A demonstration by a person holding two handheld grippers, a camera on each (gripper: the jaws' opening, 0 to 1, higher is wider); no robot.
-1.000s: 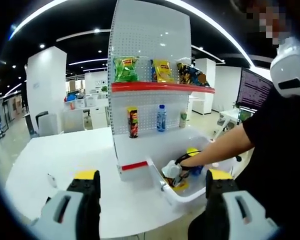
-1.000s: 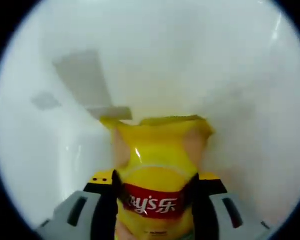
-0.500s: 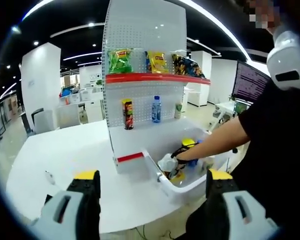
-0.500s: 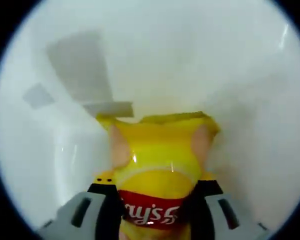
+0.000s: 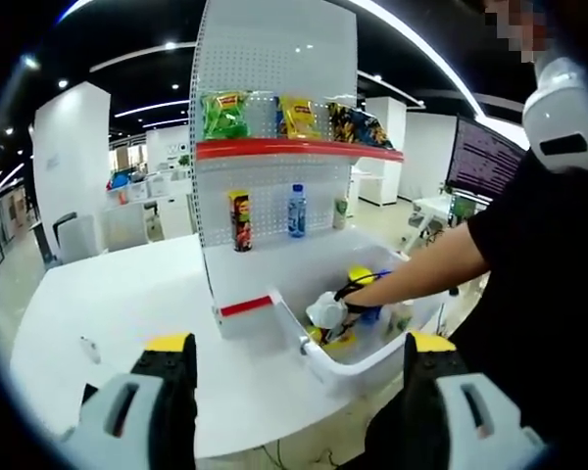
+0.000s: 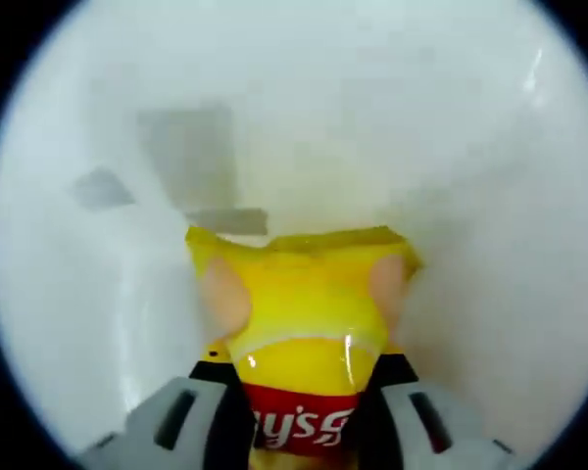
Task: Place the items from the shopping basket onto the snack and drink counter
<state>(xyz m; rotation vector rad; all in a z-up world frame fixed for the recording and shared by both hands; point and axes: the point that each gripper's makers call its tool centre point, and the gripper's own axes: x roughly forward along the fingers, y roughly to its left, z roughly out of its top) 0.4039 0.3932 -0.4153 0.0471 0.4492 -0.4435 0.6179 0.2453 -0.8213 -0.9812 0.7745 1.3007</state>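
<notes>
- While the right gripper works low inside the white shopping basket, its jaws are clamped on a yellow chip bag, which rises straight ahead from between them with the basket's white interior behind it.
- The left gripper is held back over the white table, its jaws wide apart with nothing between them.
- Ahead of the left gripper's jaws and slightly to their right sits the basket, with the person's arm reaching into it from the right.
- Beyond the basket stands the snack and drink counter: bagged snacks above its red shelf, a tall can and bottles below.
- Step in hand, by judgement: lifting the chip bag out of the basket; it is gripped but not yet clear of the basket walls.
- Other contents of the basket are too small to identify with confidence.
- The next move calls for raising the bag clear of the rim, carrying it to the counter, and setting it among the snack bags without crushing it.
</notes>
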